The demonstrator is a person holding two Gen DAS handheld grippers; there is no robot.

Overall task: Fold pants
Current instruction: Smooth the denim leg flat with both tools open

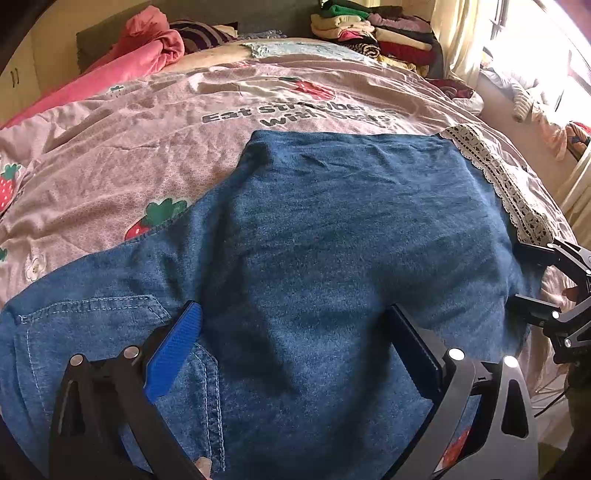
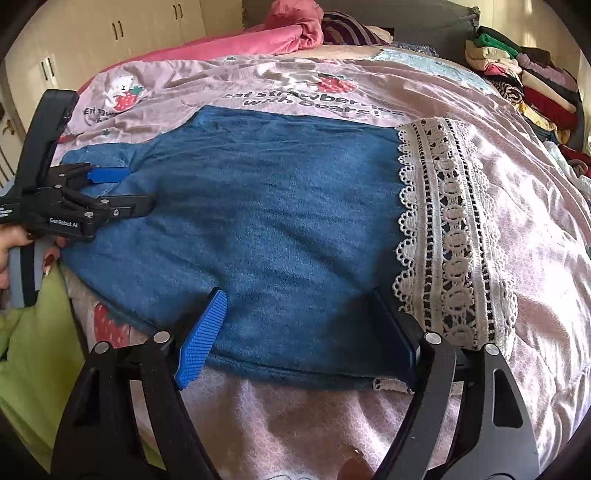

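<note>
Blue denim pants (image 1: 332, 221) (image 2: 258, 221) lie flat on the bed, folded so that one leg lies on the other. Their white lace hem (image 2: 450, 229) (image 1: 495, 177) is at the right end. A stitched back pocket (image 1: 92, 332) shows at the waist end. My left gripper (image 1: 293, 310) (image 2: 136, 188) stands open just above the denim beside that pocket, with nothing pinched. My right gripper (image 2: 300, 295) (image 1: 517, 275) is open too. It hovers over the near edge of the leg, its right finger close to the lace. A hand (image 2: 11, 251) holds the left gripper's handle.
The pink strawberry-print bedspread (image 2: 535, 221) covers the bed. A pink blanket (image 2: 288, 33) and a stack of folded clothes (image 2: 524, 74) lie at the far side. A green cloth (image 2: 33, 350) hangs at the near left edge. Cupboards (image 2: 110, 33) stand beyond the bed.
</note>
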